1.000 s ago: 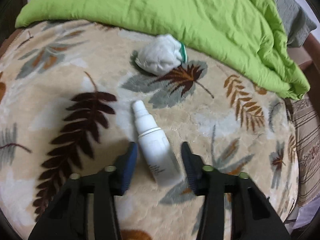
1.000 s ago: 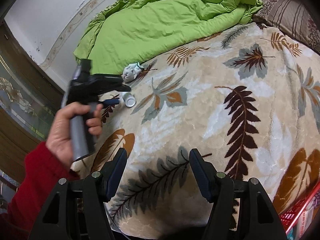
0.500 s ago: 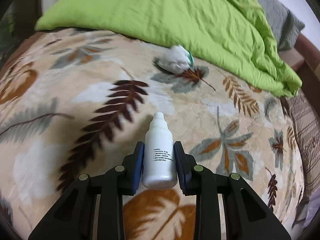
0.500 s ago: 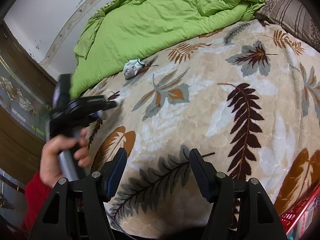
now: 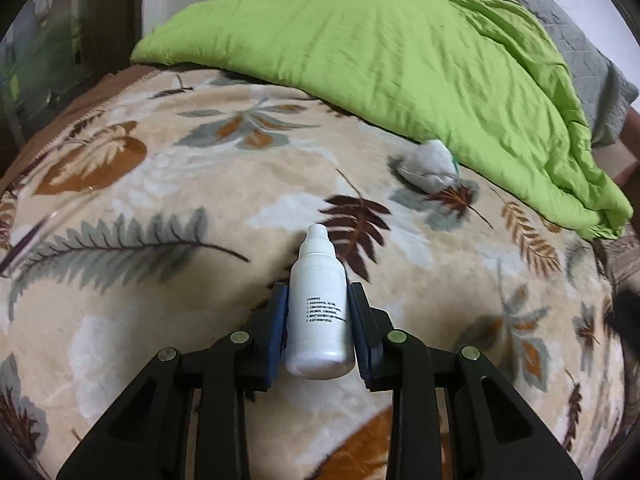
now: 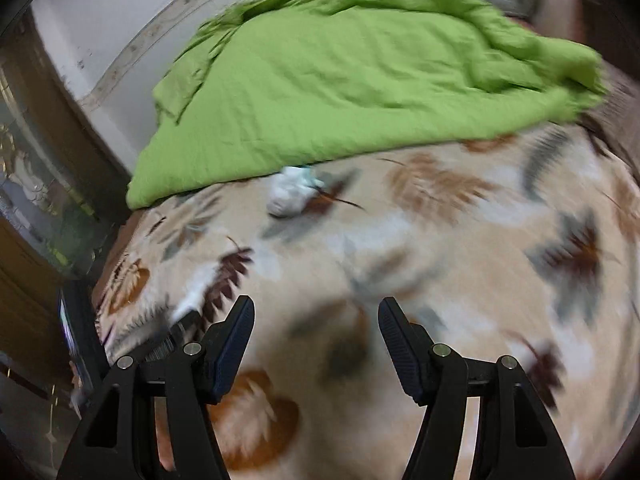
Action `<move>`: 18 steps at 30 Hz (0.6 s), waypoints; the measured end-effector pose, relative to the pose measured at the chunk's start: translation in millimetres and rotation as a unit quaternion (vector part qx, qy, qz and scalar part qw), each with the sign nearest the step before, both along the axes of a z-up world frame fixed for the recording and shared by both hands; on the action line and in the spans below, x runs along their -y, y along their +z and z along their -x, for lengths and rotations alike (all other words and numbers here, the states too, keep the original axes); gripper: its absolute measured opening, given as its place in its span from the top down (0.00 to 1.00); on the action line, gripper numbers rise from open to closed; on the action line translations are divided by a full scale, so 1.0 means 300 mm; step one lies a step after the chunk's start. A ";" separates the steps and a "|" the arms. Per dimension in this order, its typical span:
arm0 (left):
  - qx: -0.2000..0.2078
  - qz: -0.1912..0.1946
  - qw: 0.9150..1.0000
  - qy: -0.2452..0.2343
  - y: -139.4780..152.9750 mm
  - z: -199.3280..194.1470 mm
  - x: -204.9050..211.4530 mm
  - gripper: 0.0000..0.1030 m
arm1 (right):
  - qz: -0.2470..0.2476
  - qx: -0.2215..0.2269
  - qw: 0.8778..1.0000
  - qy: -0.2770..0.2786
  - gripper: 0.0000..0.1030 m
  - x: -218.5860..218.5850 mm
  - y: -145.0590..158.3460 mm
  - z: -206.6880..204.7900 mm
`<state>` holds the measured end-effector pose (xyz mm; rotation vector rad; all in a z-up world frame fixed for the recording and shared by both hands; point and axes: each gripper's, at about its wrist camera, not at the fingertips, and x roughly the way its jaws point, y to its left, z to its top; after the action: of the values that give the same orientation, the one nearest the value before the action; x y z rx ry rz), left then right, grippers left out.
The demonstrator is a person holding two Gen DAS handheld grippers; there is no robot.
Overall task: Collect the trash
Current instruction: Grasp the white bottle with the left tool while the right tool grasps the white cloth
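Two blue pads of the left gripper (image 5: 318, 326) squeeze the white bottle (image 5: 319, 312), low in the middle. Hold it tight and carry it steady. Right gripper (image 6: 316, 340) hangs wide apart, holding nothing.

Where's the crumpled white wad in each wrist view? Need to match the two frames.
Left wrist: the crumpled white wad lies right of centre in the upper half, on the leaf-print blanket, against the hem of the green duvet.
Right wrist: the wad sits above centre, slightly left, blurred, again at the hem of the duvet.
Shared landmark: the duvet's lower hem, just above the wad in both views.
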<state>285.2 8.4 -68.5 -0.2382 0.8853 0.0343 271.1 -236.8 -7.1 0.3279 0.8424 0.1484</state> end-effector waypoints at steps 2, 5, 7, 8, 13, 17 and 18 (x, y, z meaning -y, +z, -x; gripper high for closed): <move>0.005 -0.001 1.000 0.006 0.003 -0.009 -0.006 0.72 | 0.010 -0.005 1.000 0.019 0.33 -0.061 -0.011 -0.112; 0.008 -0.004 1.000 0.014 0.005 -0.033 -0.015 0.72 | 0.022 -0.011 0.999 0.026 0.33 -0.131 -0.035 -0.261; 0.007 -0.014 1.000 0.022 -0.002 -0.054 -0.023 0.72 | 0.021 -0.022 0.999 0.031 0.33 -0.165 -0.057 -0.347; 0.006 -0.016 1.000 0.026 -0.006 -0.064 -0.029 0.72 | 0.021 -0.021 0.999 0.026 0.33 -0.174 -0.065 -0.384; -0.002 -0.024 0.999 0.045 -0.021 -0.095 -0.061 0.72 | 0.026 -0.042 0.999 0.013 0.33 -0.200 -0.141 -0.578; -0.004 -0.037 0.998 0.050 -0.029 -0.110 -0.072 0.72 | 0.011 -0.064 0.998 0.004 0.33 -0.197 -0.215 -0.666; -0.007 -0.036 0.998 0.051 -0.033 -0.113 -0.076 0.72 | 0.011 -0.070 0.997 0.003 0.33 -0.201 -0.233 -0.680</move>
<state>319.1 31.2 -78.4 -0.2167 0.8840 0.1629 475.2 -176.7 -77.0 0.3173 0.9841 0.1229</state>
